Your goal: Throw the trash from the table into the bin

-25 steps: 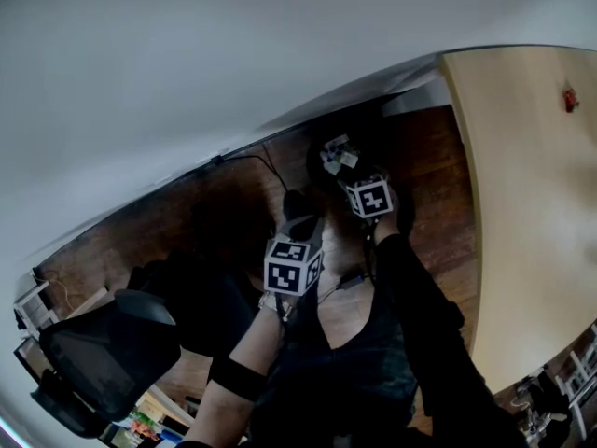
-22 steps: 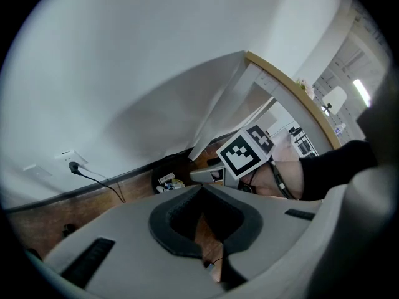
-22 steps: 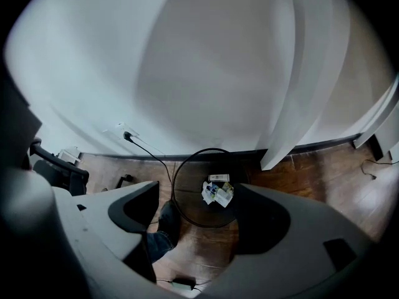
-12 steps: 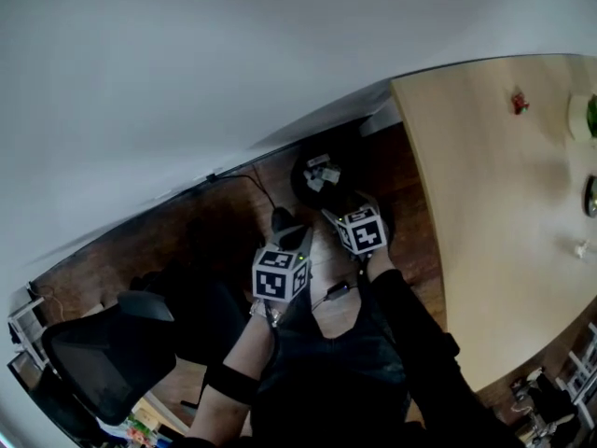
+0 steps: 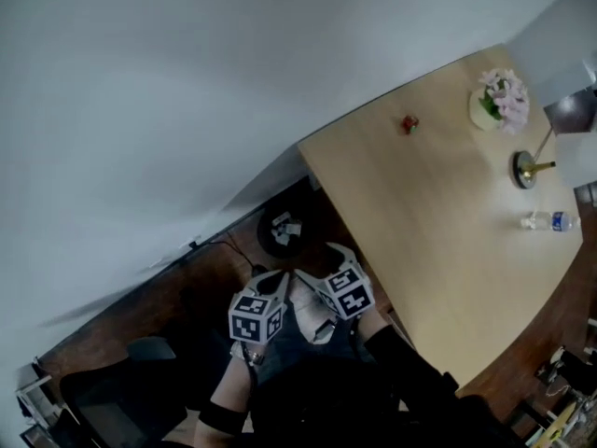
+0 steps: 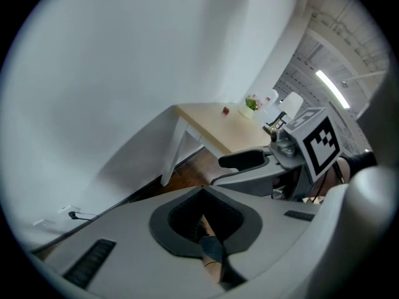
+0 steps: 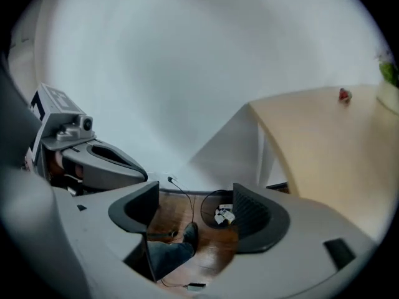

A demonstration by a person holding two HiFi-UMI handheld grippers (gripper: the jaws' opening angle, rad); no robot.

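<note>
A black round bin [image 5: 283, 231] stands on the wood floor by the table's corner, with white crumpled trash inside; it also shows between the jaws as the bin [image 7: 218, 214]. A small red scrap [image 5: 409, 124] lies on the light wooden table [image 5: 420, 241]; the same red scrap [image 7: 343, 94] is far off to the right. My left gripper [image 5: 283, 276] is shut and empty, tips meeting in the left gripper [image 6: 201, 189] view. My right gripper [image 7: 194, 204] is open and holds nothing; in the head view the right gripper [image 5: 328, 261] hangs between bin and table edge.
On the table's far side stand a pot of pink flowers [image 5: 499, 101], a lamp base [image 5: 527, 168] and a lying water bottle [image 5: 550, 220]. A cable [image 7: 181, 195] runs along the floor by the white wall. An office chair [image 5: 121, 395] sits at lower left.
Both grippers have drawn back from above the bin toward my body. The head view has swung right, bringing much more of the table and its objects into sight.
</note>
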